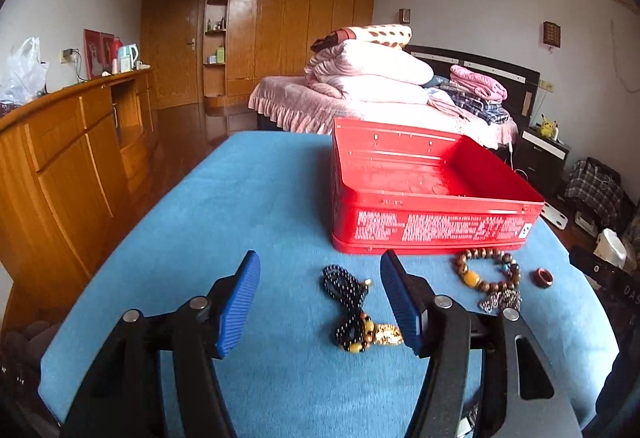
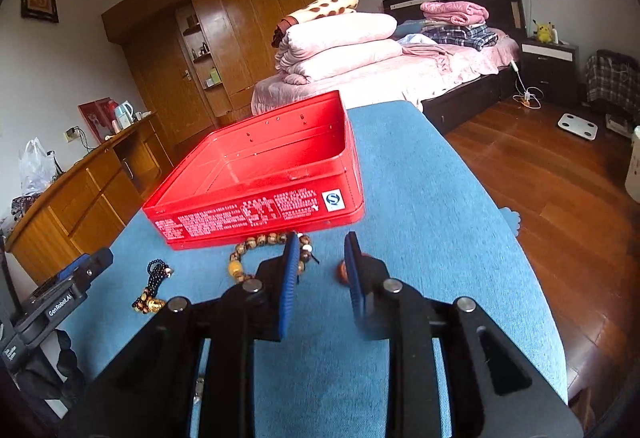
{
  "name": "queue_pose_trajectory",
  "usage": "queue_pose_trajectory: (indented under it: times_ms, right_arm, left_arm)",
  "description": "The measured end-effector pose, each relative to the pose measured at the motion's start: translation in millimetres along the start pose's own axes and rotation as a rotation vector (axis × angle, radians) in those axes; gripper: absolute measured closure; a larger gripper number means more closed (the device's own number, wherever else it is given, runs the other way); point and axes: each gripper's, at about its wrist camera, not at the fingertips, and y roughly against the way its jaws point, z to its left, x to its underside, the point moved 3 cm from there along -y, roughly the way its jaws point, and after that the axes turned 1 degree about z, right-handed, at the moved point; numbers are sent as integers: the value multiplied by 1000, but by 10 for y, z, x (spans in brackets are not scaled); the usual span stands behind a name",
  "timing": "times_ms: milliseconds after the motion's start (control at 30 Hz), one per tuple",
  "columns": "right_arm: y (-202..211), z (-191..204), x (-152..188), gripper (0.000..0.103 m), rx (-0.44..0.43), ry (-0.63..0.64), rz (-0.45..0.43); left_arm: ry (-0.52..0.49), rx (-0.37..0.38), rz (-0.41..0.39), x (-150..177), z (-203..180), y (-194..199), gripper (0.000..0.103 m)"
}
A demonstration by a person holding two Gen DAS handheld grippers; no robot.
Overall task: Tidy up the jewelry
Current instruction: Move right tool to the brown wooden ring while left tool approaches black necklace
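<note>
A red open tin box (image 1: 432, 234) (image 2: 260, 214) stands on the blue-covered table (image 1: 240, 198) (image 2: 420, 198). In front of it lie a black bead necklace with yellow beads and a gold pendant (image 1: 346, 286) (image 2: 154, 278), a brown bead bracelet (image 1: 486, 270) (image 2: 256, 242) with a silvery tassel (image 1: 500, 300), and a reddish ring (image 1: 543, 277) (image 2: 343, 272). My left gripper (image 1: 320, 260) is open above the table, the necklace lying between its blue fingers, untouched. My right gripper (image 2: 323, 238) has a narrow empty gap; its fingers partly hide the bracelet and ring.
A bed with folded pink quilts (image 1: 368, 74) (image 2: 340, 46) stands beyond the table's far edge. A wooden sideboard (image 1: 60, 166) (image 2: 80, 190) runs along the left. Wood floor (image 2: 560, 178) drops away right of the table, with a white scale (image 2: 578, 126).
</note>
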Motion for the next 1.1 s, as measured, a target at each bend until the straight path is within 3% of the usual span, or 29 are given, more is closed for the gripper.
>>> queue_pose_trajectory:
  times_ms: [333,867,1100]
  right_arm:
    - [-140,-139,149,74,58,13,84]
    - [-340,-32,156,70,160,28,110]
    - [-471,-34,158,70,171,5,177]
  left_arm:
    - [10,-22,36,187,-14,-18,41]
    - [50,-50,-7,159,52,35,41]
    - [42,-48,-24,141,20,76,41]
